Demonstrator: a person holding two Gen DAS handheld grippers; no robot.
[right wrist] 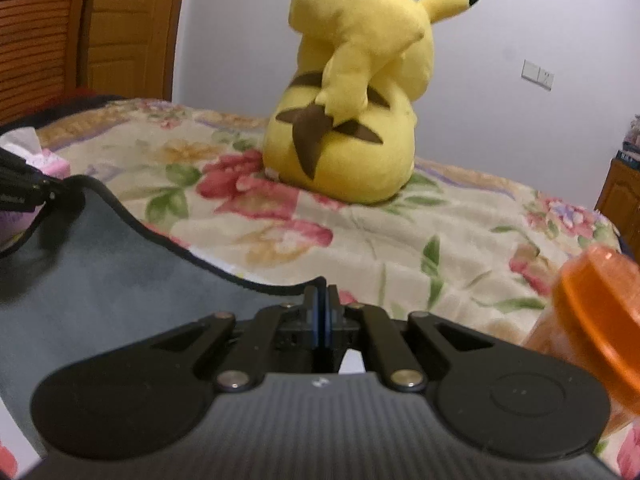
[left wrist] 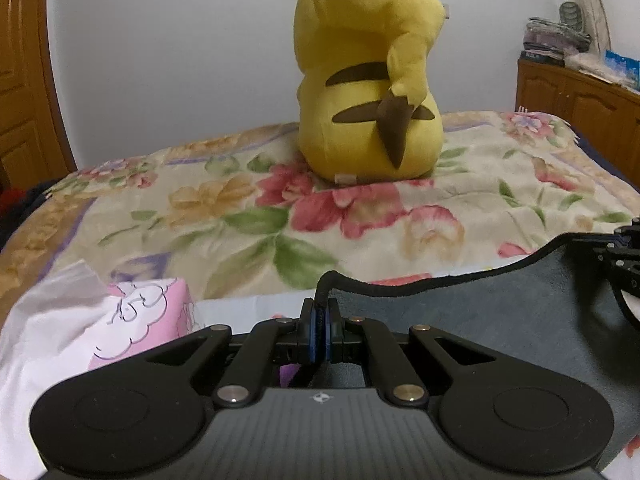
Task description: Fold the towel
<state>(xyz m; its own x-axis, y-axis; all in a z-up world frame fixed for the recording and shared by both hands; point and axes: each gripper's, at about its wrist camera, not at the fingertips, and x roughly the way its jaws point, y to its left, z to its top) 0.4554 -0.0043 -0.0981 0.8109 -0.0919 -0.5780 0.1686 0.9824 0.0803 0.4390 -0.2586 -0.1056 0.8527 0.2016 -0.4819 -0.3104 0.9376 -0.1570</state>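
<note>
Left gripper (left wrist: 320,316) sits low centre of the left wrist view, level, pointing across the bed toward the plush; its blue pads are pinched together on the dark piped edge of the grey towel (left wrist: 480,300), which bunches up between them. Right gripper (right wrist: 322,312) holds the same pose in the right wrist view, jaws closed tight on the towel (right wrist: 100,272) hem at its near corner. The towel hangs stretched between the two grippers, filling lower right of the left view and lower left of the right view, above the floral blanket (left wrist: 240,216). Yellow Pikachu plush (left wrist: 368,80) sits upright on the blanket, back to the cameras, centre top in both views. Pink tissue pack (left wrist: 148,320) lower left of left view, just beside the left gripper. Orange translucent lidded container (right wrist: 600,320) at right edge of right view, blurred. Wooden cabinet (left wrist: 576,96) upper right of left view.
</note>
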